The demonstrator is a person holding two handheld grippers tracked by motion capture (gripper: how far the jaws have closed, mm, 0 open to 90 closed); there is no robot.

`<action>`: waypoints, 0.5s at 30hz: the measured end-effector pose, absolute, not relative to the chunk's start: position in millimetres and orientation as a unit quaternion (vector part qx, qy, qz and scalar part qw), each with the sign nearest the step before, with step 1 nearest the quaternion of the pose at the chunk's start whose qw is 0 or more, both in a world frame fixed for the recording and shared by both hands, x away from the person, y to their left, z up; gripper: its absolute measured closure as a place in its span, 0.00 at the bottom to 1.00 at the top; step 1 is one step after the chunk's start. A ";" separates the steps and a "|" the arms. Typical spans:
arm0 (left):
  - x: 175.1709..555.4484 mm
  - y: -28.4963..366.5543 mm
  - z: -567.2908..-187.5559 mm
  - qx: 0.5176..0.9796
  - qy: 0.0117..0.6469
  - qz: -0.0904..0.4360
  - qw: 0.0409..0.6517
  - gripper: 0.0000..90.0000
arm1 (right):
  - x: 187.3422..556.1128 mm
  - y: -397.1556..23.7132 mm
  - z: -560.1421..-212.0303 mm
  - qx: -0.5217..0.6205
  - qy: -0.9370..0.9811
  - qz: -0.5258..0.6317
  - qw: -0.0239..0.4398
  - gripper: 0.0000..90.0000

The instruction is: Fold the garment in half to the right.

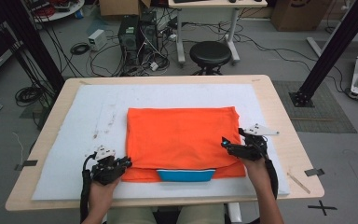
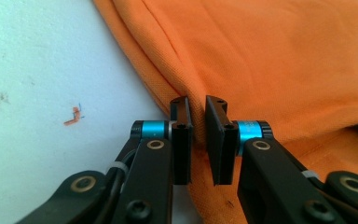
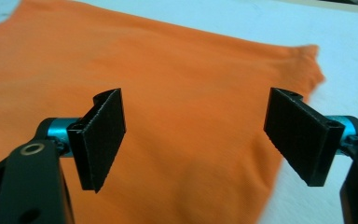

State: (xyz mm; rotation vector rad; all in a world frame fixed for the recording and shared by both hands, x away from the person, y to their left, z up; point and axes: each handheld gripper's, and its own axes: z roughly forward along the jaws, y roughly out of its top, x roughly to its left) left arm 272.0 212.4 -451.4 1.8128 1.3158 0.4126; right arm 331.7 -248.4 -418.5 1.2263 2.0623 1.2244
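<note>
An orange folded garment point(image 1: 182, 135) lies flat on the white mat point(image 1: 93, 102), with a blue collar piece point(image 1: 186, 175) showing at its near edge. My left gripper point(image 1: 123, 163) is at the garment's near left corner. In the left gripper view its jaws point(image 2: 198, 135) stand nearly together with a fold of the orange cloth point(image 2: 284, 60) pinched between the pads. My right gripper point(image 1: 228, 144) hovers at the garment's right edge. Its jaws point(image 3: 200, 140) stand wide apart over the orange cloth point(image 3: 177, 70), with nothing between them.
The mat covers most of the wooden table point(image 1: 289, 140). A small orange scrap point(image 2: 73, 116) lies on the mat left of the garment. Behind the table are a black stool point(image 1: 209, 53), computer towers point(image 1: 137, 35) and loose cables on the floor.
</note>
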 end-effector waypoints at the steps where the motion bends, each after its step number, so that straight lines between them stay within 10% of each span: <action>1: 272.4 213.2 -451.5 0.721 0.525 0.160 0.422 0.90 | 332.5 -245.5 -417.0 0.440 0.747 0.447 0.220 0.23; 15: 270.8 217.6 -449.9 0.727 0.513 0.147 0.433 0.90 | 372.9 -175.9 -402.5 0.353 0.792 0.465 0.176 0.23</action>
